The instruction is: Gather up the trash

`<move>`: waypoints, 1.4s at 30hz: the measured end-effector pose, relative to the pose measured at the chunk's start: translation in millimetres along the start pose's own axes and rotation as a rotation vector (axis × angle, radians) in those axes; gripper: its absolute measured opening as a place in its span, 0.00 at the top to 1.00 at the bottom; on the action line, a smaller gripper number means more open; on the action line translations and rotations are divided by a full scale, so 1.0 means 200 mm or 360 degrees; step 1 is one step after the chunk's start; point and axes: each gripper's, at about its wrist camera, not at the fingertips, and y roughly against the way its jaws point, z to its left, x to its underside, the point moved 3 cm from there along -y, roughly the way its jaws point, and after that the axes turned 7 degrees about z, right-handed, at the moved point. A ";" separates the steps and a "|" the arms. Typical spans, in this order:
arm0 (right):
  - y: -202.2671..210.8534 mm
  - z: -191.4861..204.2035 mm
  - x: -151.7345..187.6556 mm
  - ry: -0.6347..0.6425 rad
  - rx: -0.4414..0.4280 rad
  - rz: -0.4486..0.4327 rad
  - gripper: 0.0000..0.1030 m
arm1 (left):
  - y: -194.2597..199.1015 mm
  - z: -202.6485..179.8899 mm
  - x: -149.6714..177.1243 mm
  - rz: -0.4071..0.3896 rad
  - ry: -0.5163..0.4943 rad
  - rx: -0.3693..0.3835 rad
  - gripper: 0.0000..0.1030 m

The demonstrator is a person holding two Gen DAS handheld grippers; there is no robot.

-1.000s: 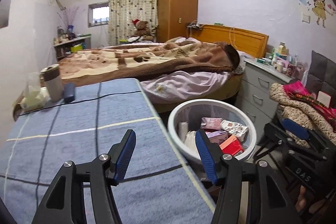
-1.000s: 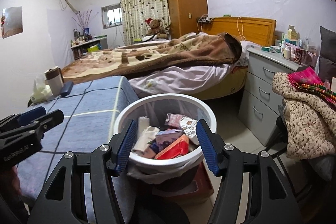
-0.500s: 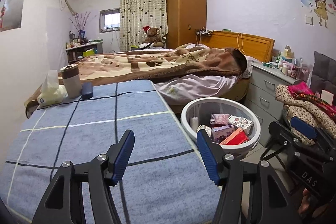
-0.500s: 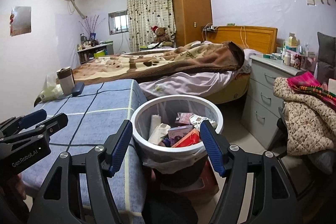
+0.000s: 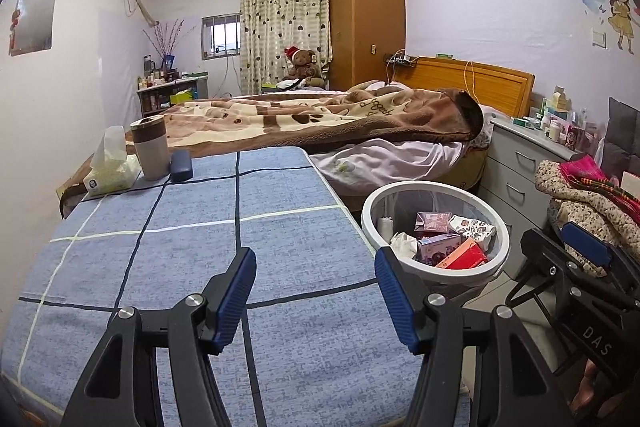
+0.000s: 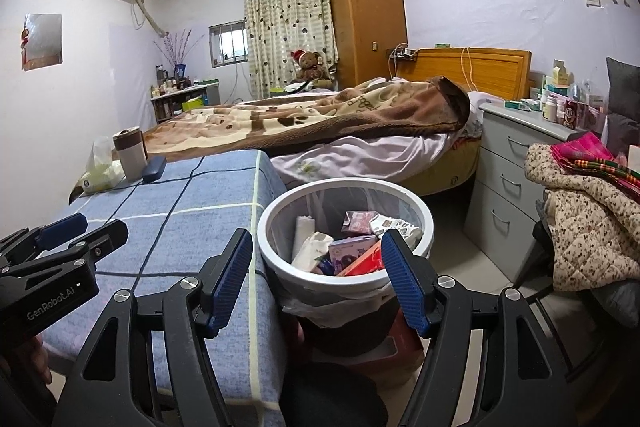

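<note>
A white round trash bin point(image 5: 434, 277) point(image 6: 280, 259) stands on the floor by the right edge of the blue checked table point(image 5: 180, 235) point(image 6: 192, 203). It holds several boxes, wrappers and crumpled tissue point(image 6: 312, 247). My left gripper point(image 5: 316, 291) is open and empty, above the table's near right part. It also shows at the left edge of the right wrist view point(image 6: 76, 239). My right gripper point(image 6: 318, 275) is open and empty, above the bin's near rim. It shows at the right of the left wrist view point(image 5: 576, 259).
A tissue pack point(image 5: 110, 171), a brown-and-grey cup point(image 5: 150, 147) and a dark blue case point(image 5: 181, 166) sit at the table's far left. A bed with a brown blanket point(image 5: 340, 119) lies behind. Grey drawers point(image 6: 508, 171) and a chair with clothes point(image 6: 588, 215) stand at the right.
Both grippers have pulled back and risen, so the table and bin look farther off. Both stay open and empty. The bin's contents have not moved.
</note>
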 end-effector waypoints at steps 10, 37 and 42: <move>0.00 0.01 0.00 0.0005 0.0007 -0.0002 0.34 | 0.00 0.01 -0.01 -0.0012 0.0006 -0.0004 0.40; 0.00 0.04 -0.01 0.0015 0.0001 -0.0002 0.34 | 0.02 0.05 -0.01 -0.0026 0.0017 -0.0020 0.40; 0.00 0.04 -0.02 0.0016 0.0002 -0.0004 0.34 | 0.02 0.05 -0.01 -0.0024 0.0017 -0.0022 0.40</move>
